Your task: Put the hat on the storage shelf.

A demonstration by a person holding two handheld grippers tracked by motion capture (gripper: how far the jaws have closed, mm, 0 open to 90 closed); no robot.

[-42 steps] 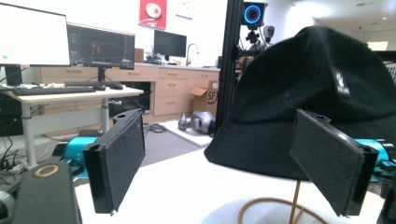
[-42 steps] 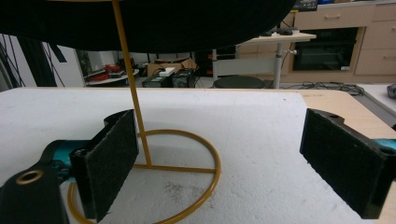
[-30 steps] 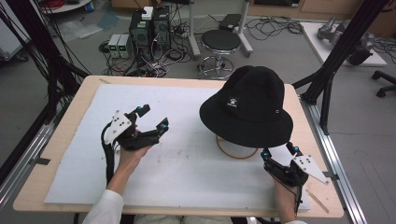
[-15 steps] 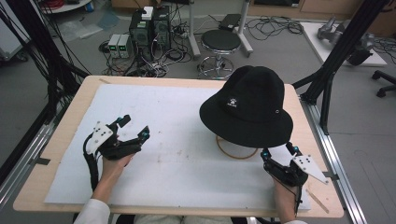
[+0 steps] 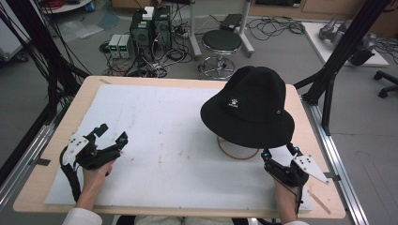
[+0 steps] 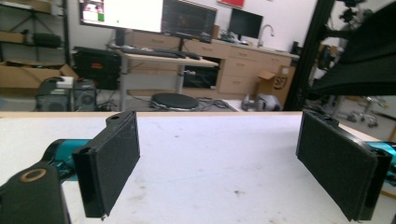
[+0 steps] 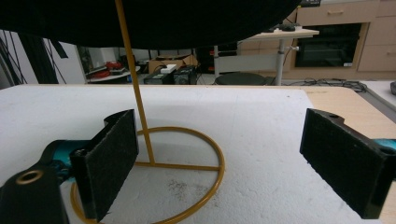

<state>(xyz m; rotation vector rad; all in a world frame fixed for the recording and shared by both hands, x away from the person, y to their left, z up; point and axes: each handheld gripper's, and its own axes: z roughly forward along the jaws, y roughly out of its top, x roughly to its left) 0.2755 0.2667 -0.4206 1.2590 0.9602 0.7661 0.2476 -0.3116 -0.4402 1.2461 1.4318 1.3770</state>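
You are holding your left claw [image 5: 109,136] low over the near-left part of the surface [image 5: 159,140], your forearm coming in from the bottom edge and the claw pointing up and to the right across the white sheet; its jaws are standing wide apart with nothing between them, as the left gripper view is showing, where bare white surface [image 6: 210,154] is lying between the two black pads. Your right claw [image 5: 278,151] is sitting at the near-right, aimed forward at the foot of the hat stand [image 5: 237,151], jaws likewise wide and gripping nothing. In the right gripper view, the stand's yellow ring base [image 7: 187,186] is lying flat on the surface just ahead of the claw [image 7: 219,158], with its thin upright rod rising beside the left pad, and the underside of the black hat [image 7: 154,21] is hanging dark across the top. Against the picture from half a second ago, your left hand is pulling further back toward the near-left corner and away from the hat, while your right hand is staying where it was. The black hat [image 5: 248,107], with its small white emblem facing you, is resting on top of the stand at the right side of the surface, its brim overhanging the ring and well apart from your left claw.
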